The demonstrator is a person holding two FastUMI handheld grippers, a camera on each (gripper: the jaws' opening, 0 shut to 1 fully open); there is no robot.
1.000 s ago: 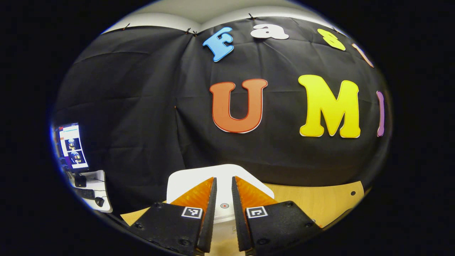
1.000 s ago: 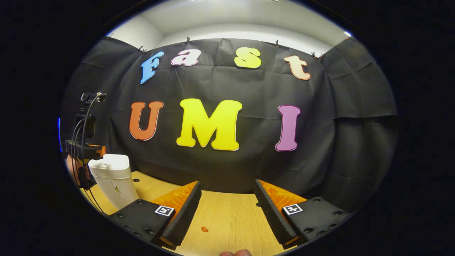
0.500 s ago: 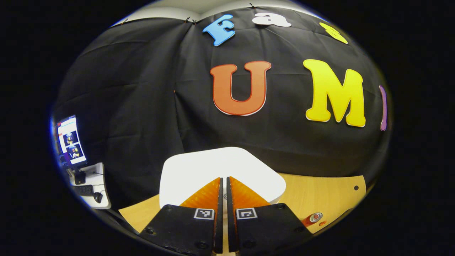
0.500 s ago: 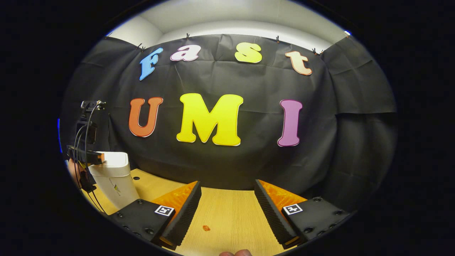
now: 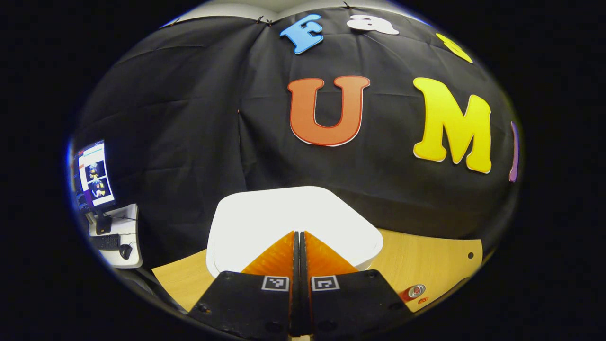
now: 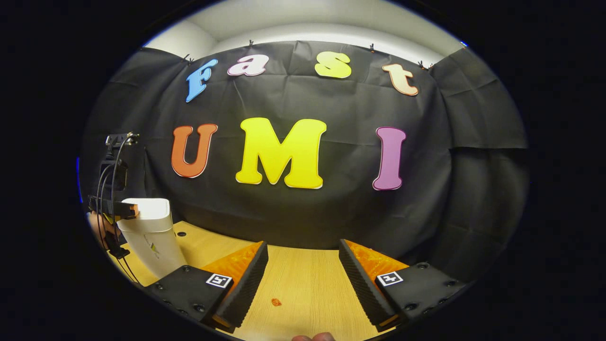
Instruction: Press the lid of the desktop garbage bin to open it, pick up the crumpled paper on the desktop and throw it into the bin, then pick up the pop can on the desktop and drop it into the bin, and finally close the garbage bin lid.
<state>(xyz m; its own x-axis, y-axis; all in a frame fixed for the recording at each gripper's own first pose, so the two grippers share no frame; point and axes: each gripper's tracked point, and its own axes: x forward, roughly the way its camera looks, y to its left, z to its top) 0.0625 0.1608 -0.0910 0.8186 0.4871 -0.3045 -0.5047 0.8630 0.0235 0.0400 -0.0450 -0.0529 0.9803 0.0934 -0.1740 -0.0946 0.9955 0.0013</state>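
Left gripper view: the left gripper (image 5: 299,234) has brought its jaws fully together since a second ago, when a gap showing a small red-ringed button on the lid lay between them; half a second ago only a slit remained. They now meet with nothing between them, their tips over the near edge of the garbage bin lid (image 5: 293,218), which looms larger and lower than before. Whether the tips touch the lid cannot be told. The lid is smooth white plastic, a flat rounded-corner slab, and sits closed. The fingers (image 5: 277,255) are ribbed wedges on matte blocks with square printed markers. The pop can (image 5: 413,292) lies on its side at the right on the table (image 5: 426,260), a pale wood-grain surface, well apart from the bin; its silvery round end faces the camera.

Right gripper view: the right gripper (image 6: 303,265) hangs over the table with jaws wide apart and empty, much as before. At far left the garbage bin (image 6: 151,237) stands upright, a tall white smooth body tapering downward, and the left gripper reaches over its lid from the left, lower than a second ago. A small red scrap (image 6: 276,301) lies on the table between the right fingers.
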